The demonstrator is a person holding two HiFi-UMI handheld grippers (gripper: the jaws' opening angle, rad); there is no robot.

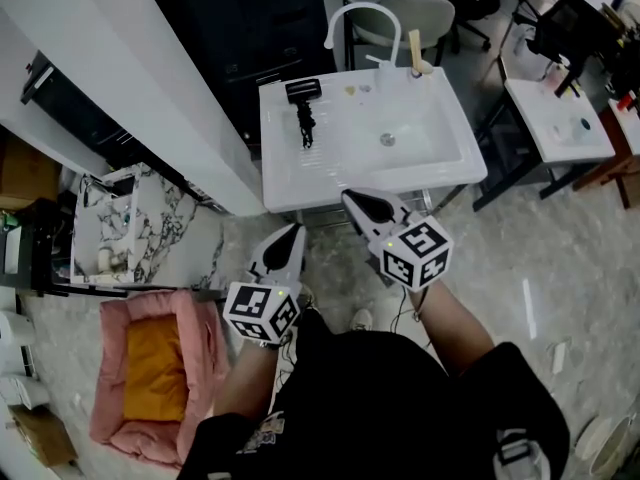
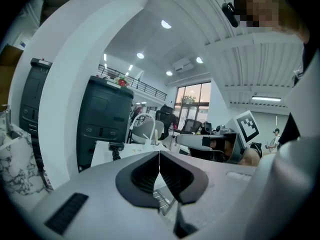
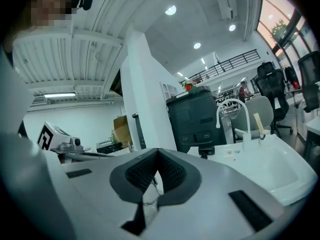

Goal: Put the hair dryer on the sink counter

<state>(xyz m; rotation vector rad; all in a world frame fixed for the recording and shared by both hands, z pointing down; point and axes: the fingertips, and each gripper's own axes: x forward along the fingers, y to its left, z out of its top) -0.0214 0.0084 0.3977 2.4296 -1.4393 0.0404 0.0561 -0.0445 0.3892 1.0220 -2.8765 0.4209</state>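
Both tongs, left gripper (image 1: 296,232) and right gripper (image 1: 352,200), hang closed and empty before the sink counter (image 1: 300,183); hair dryer (image 1: 303,110) already lies there (left of the basin (image 1: 420,133)); placing looks done; next, I judge, simply backing away.

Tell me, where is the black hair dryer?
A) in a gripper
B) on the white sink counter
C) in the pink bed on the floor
B: the hair dryer lies on the sink counter, left of the basin.

You hold your left gripper (image 1: 293,236) and right gripper (image 1: 357,204) forward side by side, jaws closed, both empty.
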